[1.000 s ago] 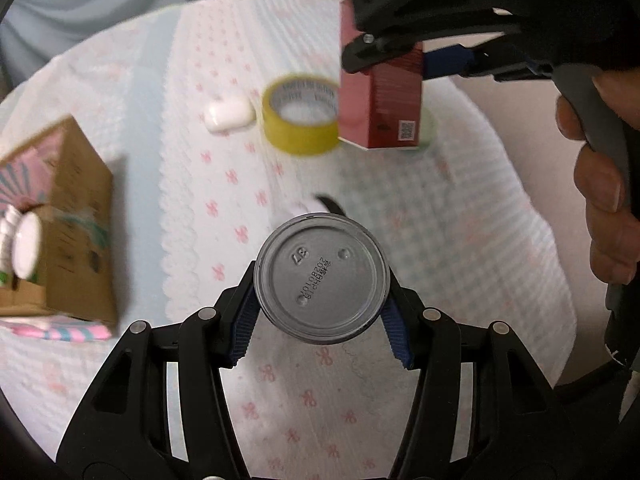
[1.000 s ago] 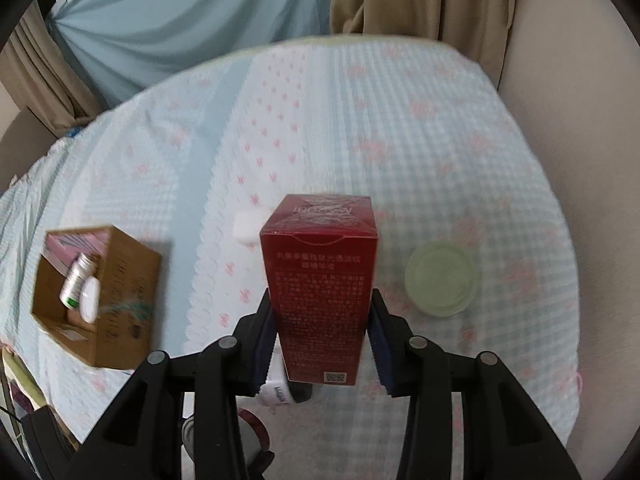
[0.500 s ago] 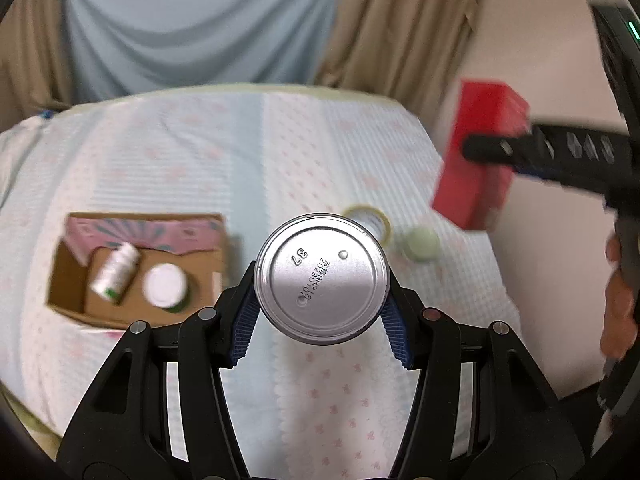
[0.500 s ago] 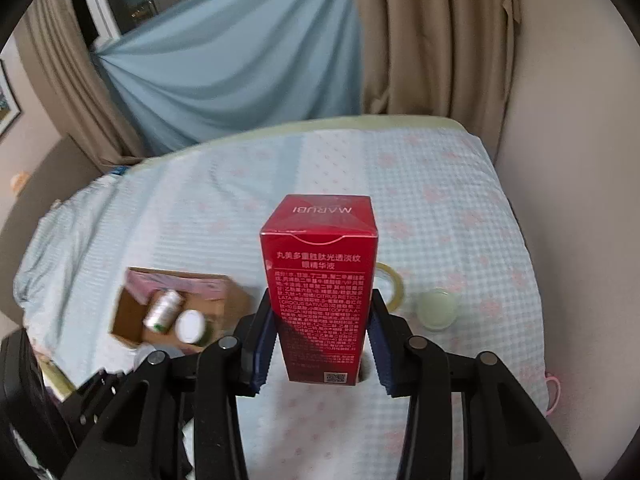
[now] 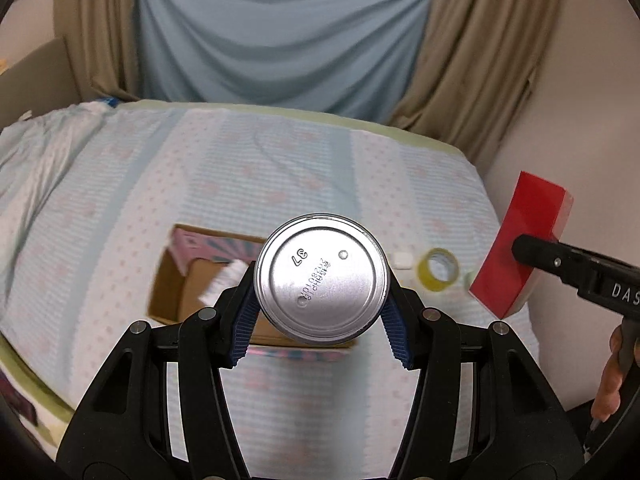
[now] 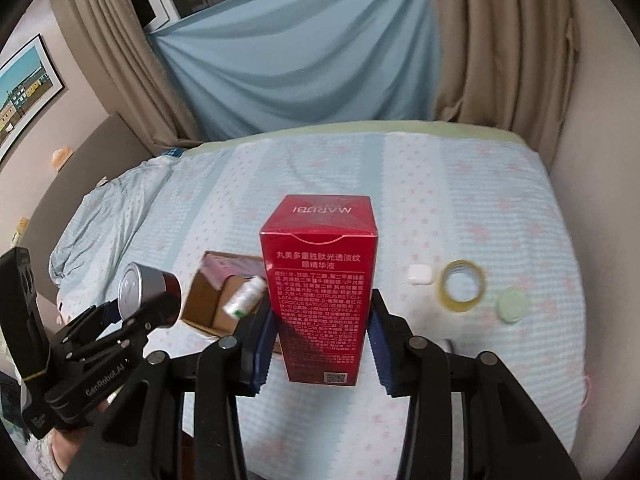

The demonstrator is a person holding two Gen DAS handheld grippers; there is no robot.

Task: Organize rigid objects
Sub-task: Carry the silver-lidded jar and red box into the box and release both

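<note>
**Both grippers loaded above the bed**

The left gripper (image 5: 322, 312) has its jaws clamped on a metal can (image 5: 322, 277), blue pads pressed against the can's sides, the silvery stamped end facing the left wrist camera. The can is held in the air above a cardboard box (image 5: 168, 292) that lies on the bed (image 5: 120, 184). From the right wrist view the same left gripper (image 6: 132, 312) shows at the lower left, the can (image 6: 146, 294) pointing out over the bed's near edge, just left of the box (image 6: 204, 304).

The right gripper (image 6: 320, 340) has its jaws closed on a red carton (image 6: 320, 300), held upright with printed text and a QR code facing the camera. The carton hangs clear of the bed, in front of the box. In the left wrist view the carton (image 5: 520, 240) appears at the right, tilted, with a black finger across it.

Inside the box lies a white bottle (image 6: 245, 294) beside a pink lining. On the bedspread to the right, in a row and apart from one another, sit a small white case (image 6: 419, 274), a yellow tape roll (image 6: 464, 286) and a pale green lid (image 6: 513, 305).
</note>
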